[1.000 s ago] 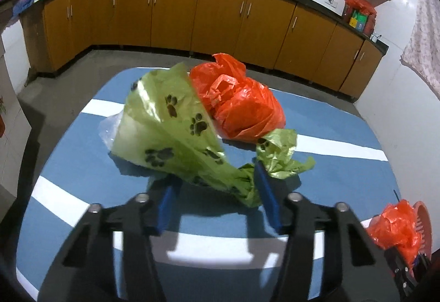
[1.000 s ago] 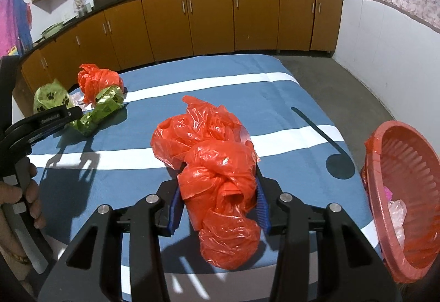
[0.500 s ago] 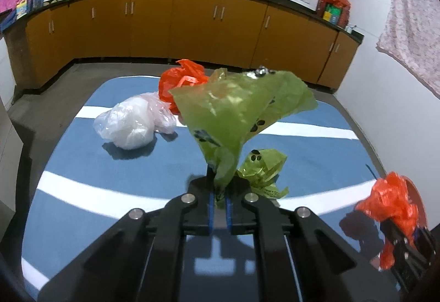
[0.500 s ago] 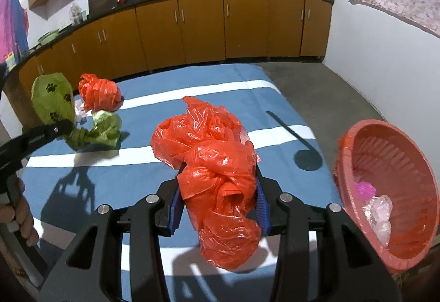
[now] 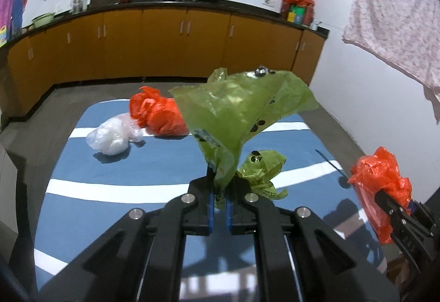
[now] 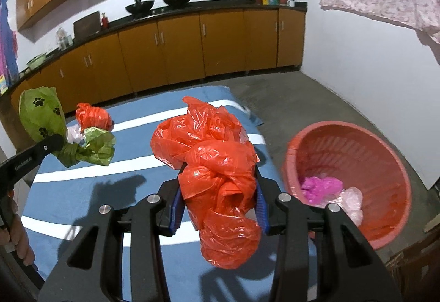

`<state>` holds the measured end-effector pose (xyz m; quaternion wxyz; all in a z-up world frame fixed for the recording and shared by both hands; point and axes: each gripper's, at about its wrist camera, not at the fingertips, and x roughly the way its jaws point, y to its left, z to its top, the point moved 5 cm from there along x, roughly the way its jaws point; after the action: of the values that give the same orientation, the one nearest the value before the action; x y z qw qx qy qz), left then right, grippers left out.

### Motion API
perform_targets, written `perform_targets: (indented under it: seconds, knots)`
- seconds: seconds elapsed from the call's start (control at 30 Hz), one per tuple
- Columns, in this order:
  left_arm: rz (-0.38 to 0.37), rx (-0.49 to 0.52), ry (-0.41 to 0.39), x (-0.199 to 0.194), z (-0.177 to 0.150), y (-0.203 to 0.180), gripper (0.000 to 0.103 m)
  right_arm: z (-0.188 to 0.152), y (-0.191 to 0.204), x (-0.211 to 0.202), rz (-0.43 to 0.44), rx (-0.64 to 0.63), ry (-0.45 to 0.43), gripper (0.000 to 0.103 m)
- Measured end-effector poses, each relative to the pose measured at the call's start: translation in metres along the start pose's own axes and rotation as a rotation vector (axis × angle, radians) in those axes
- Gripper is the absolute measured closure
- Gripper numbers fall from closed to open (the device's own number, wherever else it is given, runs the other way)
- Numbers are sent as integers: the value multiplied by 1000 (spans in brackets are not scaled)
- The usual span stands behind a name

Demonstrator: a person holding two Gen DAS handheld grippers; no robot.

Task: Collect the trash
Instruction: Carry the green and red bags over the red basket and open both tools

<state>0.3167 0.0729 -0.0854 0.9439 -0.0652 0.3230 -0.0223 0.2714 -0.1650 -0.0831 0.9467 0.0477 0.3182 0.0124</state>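
My left gripper [image 5: 219, 205] is shut on the twisted neck of a green paw-print bag [image 5: 236, 112] and holds it above the blue striped table [image 5: 115, 164]; it also shows in the right wrist view [image 6: 41, 115]. My right gripper [image 6: 218, 208] is shut on a crumpled orange bag [image 6: 211, 159], lifted near the table's right end, left of the red basket [image 6: 357, 148]. The orange bag also shows in the left wrist view [image 5: 379, 178]. On the table lie another orange bag [image 5: 156, 115] and a white bag [image 5: 110, 137].
The red basket stands on the floor past the table's right edge and holds pink [image 6: 319, 186] and pale bags [image 6: 352, 200]. Orange cabinets [image 5: 165, 43] with a black counter line the far wall. A cloth [image 5: 393, 13] hangs on the right wall.
My left gripper closed on the green bag's neck and lifted it off the table, uncovering the white bag. My right gripper rose and moved with the orange bag toward the basket.
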Motion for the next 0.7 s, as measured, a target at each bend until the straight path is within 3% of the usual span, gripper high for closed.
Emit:
perform_targets:
  seconds: [0.7]
  knots:
    - [-155, 83, 3, -26, -19, -94, 95, -6, -87, -43, -149, 112, -64, 60]
